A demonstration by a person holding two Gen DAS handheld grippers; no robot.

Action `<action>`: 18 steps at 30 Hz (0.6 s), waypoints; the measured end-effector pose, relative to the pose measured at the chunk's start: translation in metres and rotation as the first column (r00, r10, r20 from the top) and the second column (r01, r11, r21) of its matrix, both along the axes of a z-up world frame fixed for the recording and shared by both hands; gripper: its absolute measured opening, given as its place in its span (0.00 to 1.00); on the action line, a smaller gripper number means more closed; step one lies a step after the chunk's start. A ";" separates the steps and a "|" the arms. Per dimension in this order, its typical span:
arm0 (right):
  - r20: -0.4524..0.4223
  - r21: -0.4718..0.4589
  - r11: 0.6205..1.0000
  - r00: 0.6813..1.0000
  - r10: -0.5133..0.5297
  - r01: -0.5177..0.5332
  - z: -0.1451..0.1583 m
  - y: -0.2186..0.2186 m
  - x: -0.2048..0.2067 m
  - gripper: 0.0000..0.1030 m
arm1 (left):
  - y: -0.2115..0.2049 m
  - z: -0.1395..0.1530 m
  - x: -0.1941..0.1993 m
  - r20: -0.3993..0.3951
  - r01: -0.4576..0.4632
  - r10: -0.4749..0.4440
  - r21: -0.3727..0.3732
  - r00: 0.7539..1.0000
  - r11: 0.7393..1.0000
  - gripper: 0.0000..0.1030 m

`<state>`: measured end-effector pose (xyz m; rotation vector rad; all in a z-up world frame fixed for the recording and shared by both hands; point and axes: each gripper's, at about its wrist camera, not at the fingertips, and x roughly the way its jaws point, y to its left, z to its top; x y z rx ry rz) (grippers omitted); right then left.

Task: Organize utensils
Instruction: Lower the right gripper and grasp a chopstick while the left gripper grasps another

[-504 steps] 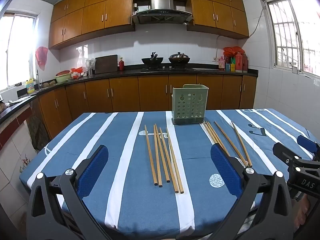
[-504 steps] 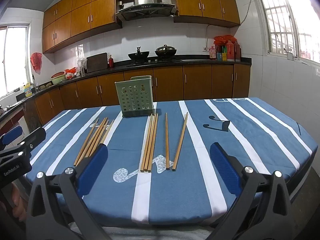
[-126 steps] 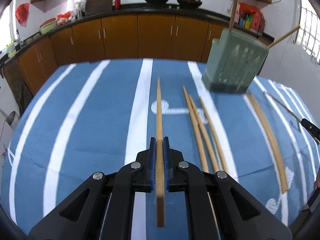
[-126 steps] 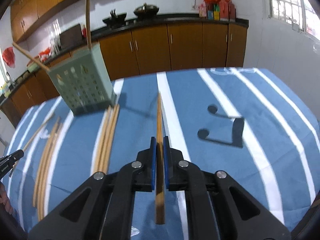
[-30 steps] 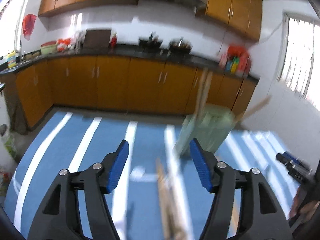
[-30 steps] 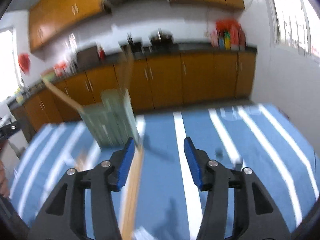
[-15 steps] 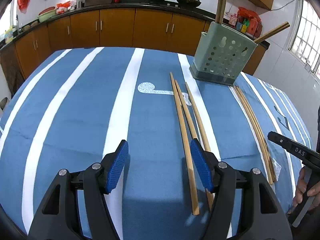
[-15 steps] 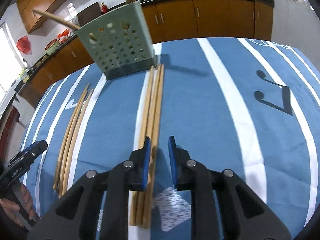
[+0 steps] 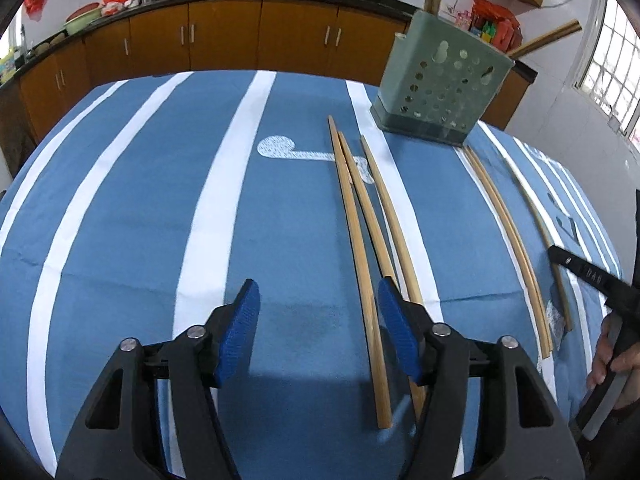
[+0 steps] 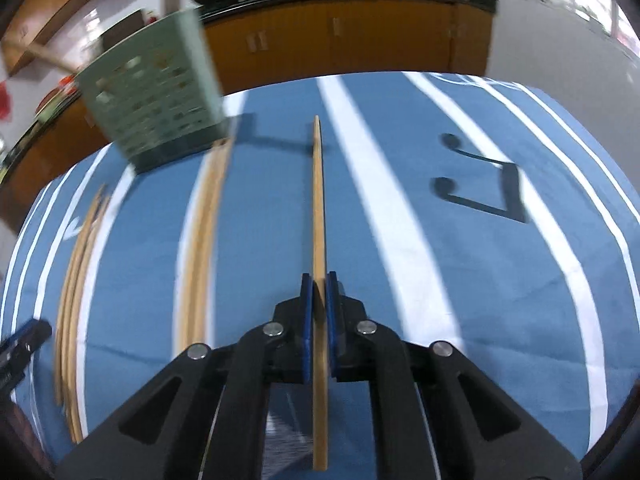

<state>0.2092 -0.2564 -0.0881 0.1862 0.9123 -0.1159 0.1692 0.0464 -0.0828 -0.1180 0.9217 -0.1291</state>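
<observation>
My left gripper [image 9: 318, 332] hangs low over the blue striped tablecloth [image 9: 120, 208], its jaws closing. The leftmost of three wooden chopsticks [image 9: 354, 220] runs between them, close to the right pad [image 9: 396, 332]; neither pad presses on it. My right gripper [image 10: 318, 308] is shut on a single chopstick [image 10: 319, 200] that points toward the table's far edge. The green perforated holder [image 9: 440, 84] [image 10: 156, 96] stands at the far side with chopsticks sticking out of its top.
More chopsticks lie to the right of the holder [image 9: 508, 240]. In the right wrist view two lie together [image 10: 200, 240] and a further group lies left [image 10: 76, 260]. A hand [image 9: 612, 360] shows at the right edge. Kitchen cabinets [image 9: 224, 36] stand behind.
The right jaws have shut on one chopstick and carried it right, away from its two neighbours. The left gripper has sunk closer to the cloth and its jaws have narrowed a little.
</observation>
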 end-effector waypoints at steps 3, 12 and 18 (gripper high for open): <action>0.002 -0.004 1.000 1.000 0.001 -0.001 -0.001 -0.006 -0.002 0.08 | -0.006 -0.001 0.001 0.004 0.017 -0.017 0.031 1.000 0.999 0.46; 0.006 -0.031 0.999 1.000 0.018 -0.018 -0.003 -0.001 -0.001 0.09 | -0.027 -0.001 0.002 0.007 0.065 -0.065 0.086 0.998 0.994 0.34; 0.016 -0.068 0.997 0.999 0.044 -0.043 -0.004 0.005 -0.003 0.11 | -0.031 -0.002 0.010 0.025 0.031 -0.036 0.171 0.999 0.985 0.08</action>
